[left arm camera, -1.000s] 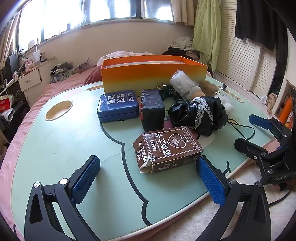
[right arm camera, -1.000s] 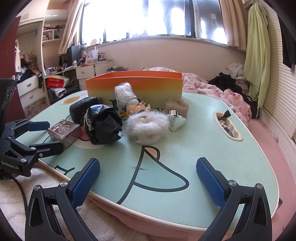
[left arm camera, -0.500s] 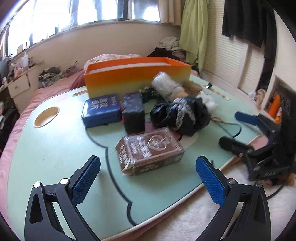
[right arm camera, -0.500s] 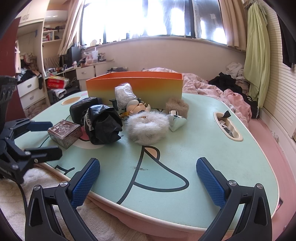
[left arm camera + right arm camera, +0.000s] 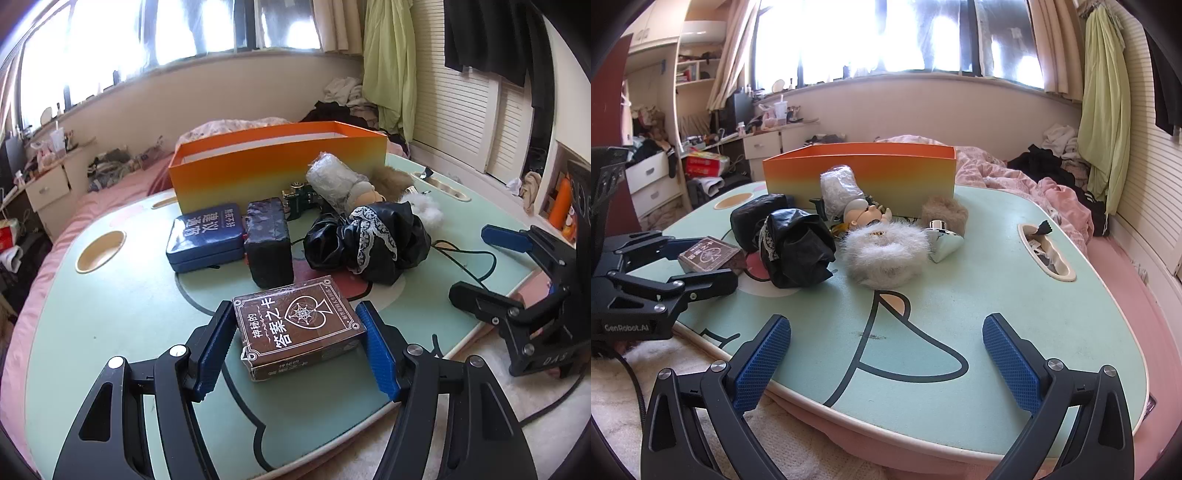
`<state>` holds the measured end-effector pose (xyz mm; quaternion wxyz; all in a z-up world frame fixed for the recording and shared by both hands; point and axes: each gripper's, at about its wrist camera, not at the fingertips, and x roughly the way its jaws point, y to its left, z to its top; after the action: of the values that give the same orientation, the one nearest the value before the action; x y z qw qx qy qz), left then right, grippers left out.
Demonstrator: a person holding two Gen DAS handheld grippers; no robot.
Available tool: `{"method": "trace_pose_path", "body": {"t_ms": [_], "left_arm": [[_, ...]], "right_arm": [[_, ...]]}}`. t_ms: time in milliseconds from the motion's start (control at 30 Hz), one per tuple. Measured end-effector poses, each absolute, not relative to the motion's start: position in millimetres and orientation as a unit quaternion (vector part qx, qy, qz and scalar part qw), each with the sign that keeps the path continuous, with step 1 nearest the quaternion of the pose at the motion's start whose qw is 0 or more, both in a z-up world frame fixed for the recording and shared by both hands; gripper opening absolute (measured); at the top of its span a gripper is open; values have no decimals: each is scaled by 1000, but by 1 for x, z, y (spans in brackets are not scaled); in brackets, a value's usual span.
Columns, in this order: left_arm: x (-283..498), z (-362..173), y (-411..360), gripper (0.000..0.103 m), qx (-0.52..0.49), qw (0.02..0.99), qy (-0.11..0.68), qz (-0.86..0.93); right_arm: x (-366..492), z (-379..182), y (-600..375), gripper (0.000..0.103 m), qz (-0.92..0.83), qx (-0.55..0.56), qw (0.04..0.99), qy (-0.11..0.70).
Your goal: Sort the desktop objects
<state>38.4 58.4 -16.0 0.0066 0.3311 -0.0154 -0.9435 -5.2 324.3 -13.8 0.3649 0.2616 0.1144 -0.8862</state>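
Note:
A brown card box [image 5: 297, 328] lies on the green table [image 5: 110, 314] near its front edge. My left gripper [image 5: 297, 345] is shut on it, one blue pad against each side. It also shows in the right wrist view [image 5: 709, 254], held by the left gripper [image 5: 683, 266]. My right gripper [image 5: 886, 354] is open and empty over the table's front edge. An orange box [image 5: 277, 166] stands at the back. A blue case [image 5: 207, 236], a dark block [image 5: 267, 243], a black bag [image 5: 369, 243], a wrapped roll [image 5: 332, 181] and a white fluffy thing [image 5: 886, 254] lie in front of it.
A doll head [image 5: 868, 214], a brown fur piece [image 5: 943, 212] and a shiny cone [image 5: 943, 243] lie by the fluffy thing. The table has an oval recess at the left [image 5: 99, 251] and a slot at the right [image 5: 1045, 251]. A black cable [image 5: 465, 258] trails across the right side.
My left gripper has moved forward around the brown card box and closed its pads onto the box's sides. My right gripper has stayed open and still.

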Motion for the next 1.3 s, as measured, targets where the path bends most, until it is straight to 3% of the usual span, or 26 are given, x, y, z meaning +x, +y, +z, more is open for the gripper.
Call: {"method": "trace_pose_path", "body": {"t_ms": [300,433,633,767,1300], "left_arm": [[35,-17,47,70,337,-2,11,-941],[33,-19,47,91,344,-4,12,-939],[33,-18,48,91,344,-3,11,-939],[31,-19,47,103,351,2,13,-936],[37,-17,46,101,344,-12,9,-939]], "right_arm": [[-5,-14,324,103,-886,261,365,114],[-5,-14,324,103,-886,261,365,114],[-5,-14,324,103,-886,261,365,114],[-5,-15,324,103,-886,261,365,114],[-5,-13,326,103,-888,259,362,111]]}}
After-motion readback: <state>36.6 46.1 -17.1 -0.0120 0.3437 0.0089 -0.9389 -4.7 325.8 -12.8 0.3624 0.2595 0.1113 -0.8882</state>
